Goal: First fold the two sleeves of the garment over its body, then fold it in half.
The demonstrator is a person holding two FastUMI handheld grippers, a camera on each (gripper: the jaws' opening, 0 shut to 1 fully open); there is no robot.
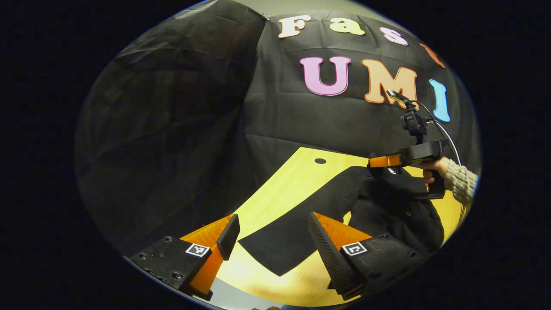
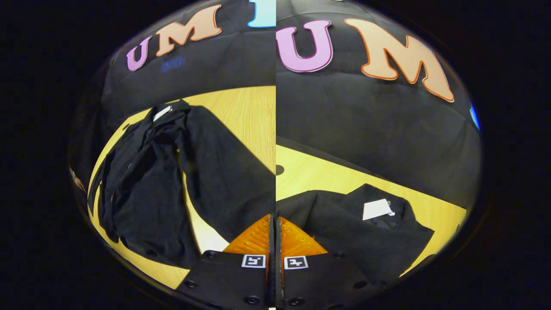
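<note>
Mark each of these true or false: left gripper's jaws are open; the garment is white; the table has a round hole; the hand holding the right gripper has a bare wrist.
1. The left gripper has its jaws open. True.
2. The garment is white. False: it is black.
3. The table has a small round hole. True.
4. The hand holding the right gripper has a bare wrist. False: a knit sleeve covers it.

garment (image 1: pixel 387 206) lies on table (image 1: pixel 275 193).
</note>
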